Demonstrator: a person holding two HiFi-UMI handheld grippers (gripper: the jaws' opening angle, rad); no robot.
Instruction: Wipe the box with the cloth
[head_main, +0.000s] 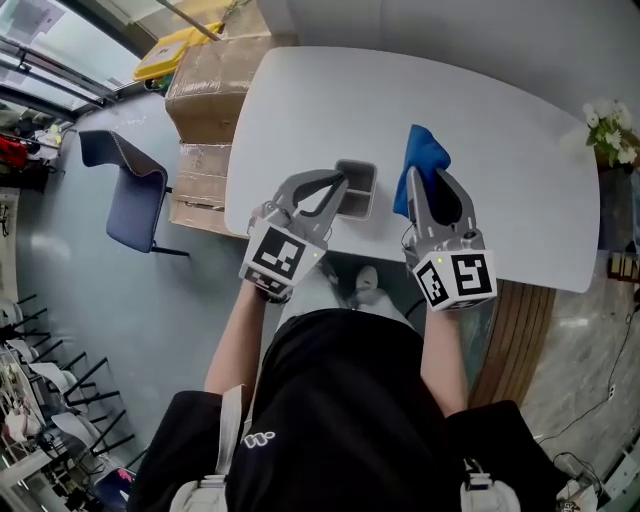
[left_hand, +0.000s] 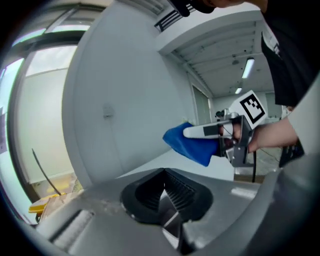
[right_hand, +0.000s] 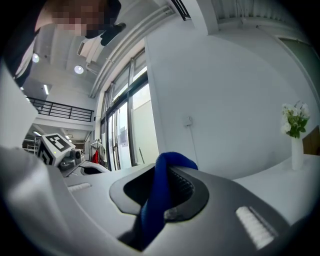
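Observation:
A small grey open box (head_main: 357, 190) stands near the front edge of the white table (head_main: 480, 100). My left gripper (head_main: 338, 182) hovers at the box's left rim, its jaws shut with nothing visible between them in the left gripper view (left_hand: 167, 192). My right gripper (head_main: 425, 180) is just right of the box, shut on a blue cloth (head_main: 424, 152) that sticks out past its tips. The cloth (right_hand: 162, 192) hangs folded between the pads. From the left gripper view, the right gripper (left_hand: 200, 131) and the cloth (left_hand: 192, 146) are raised above the tabletop.
A vase of white flowers (head_main: 610, 125) stands at the table's right end, also visible in the right gripper view as the flowers (right_hand: 295, 122). Cardboard boxes (head_main: 215, 90) and a blue chair (head_main: 125, 190) are on the floor left of the table.

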